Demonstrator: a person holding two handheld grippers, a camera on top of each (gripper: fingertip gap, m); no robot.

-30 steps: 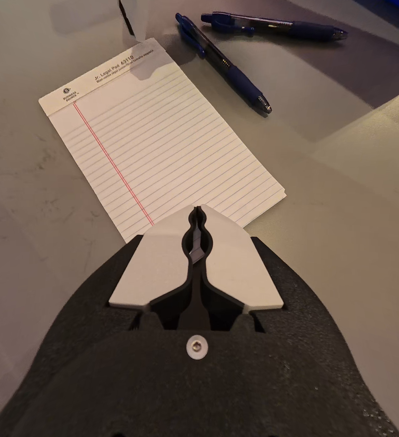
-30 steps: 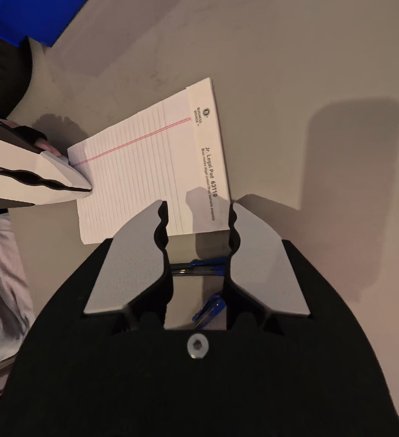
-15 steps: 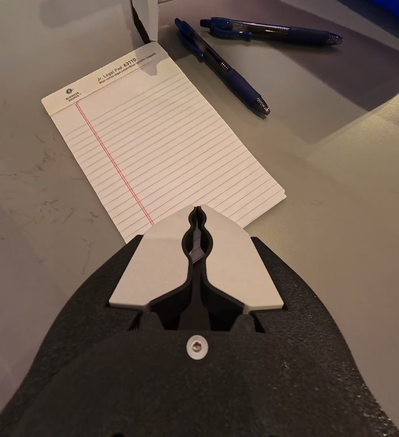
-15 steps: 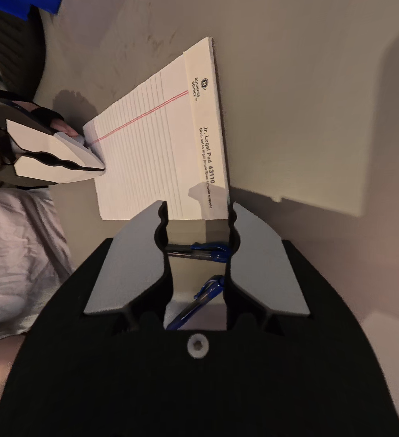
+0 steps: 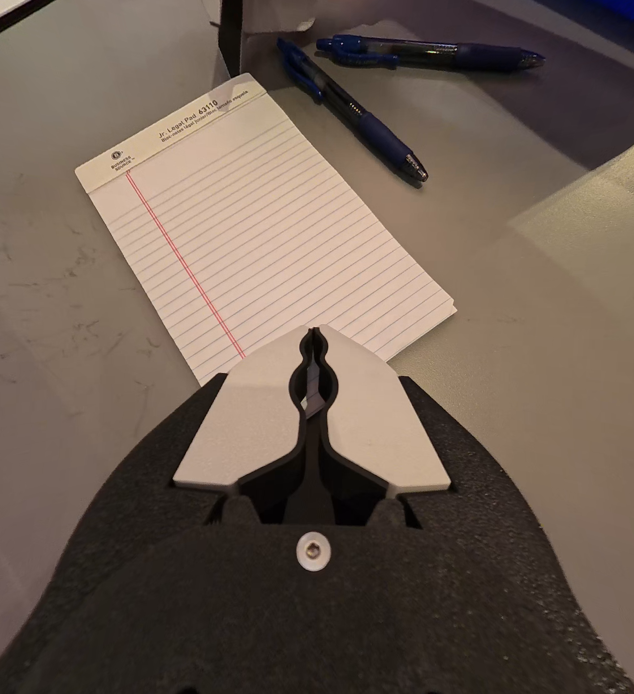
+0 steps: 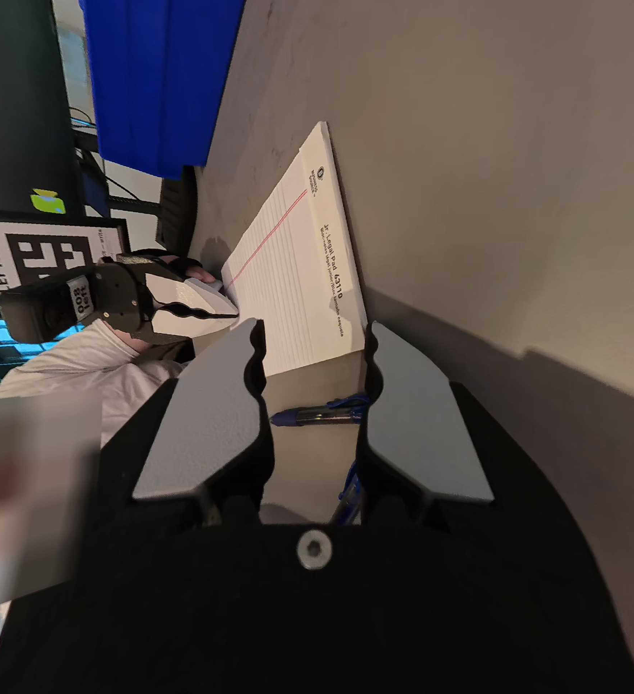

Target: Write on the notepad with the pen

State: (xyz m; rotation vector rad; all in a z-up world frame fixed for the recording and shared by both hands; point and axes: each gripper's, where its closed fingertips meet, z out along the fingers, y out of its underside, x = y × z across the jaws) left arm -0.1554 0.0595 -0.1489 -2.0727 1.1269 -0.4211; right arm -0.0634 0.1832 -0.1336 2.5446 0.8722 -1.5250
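matt lined paper notepad [image 5: 255, 240], smooth grey table [image 5: 533, 338].

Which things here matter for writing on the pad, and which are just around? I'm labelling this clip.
For the job:
notepad
nearer pen
left gripper, shut at the pad's near edge
right gripper, open over the pens

Just around:
farther pen
blue cloth
grey table

Closed left claw [image 5: 314, 330] presses notepad [image 5: 255, 240]; 2 blue pens [image 5: 353, 109] beyond.

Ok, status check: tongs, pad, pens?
Left tongs shut, tips at notepad near edge. Right tongs open above near pen, nothing held. Second pen beside it. Page blank, nothing blocking.
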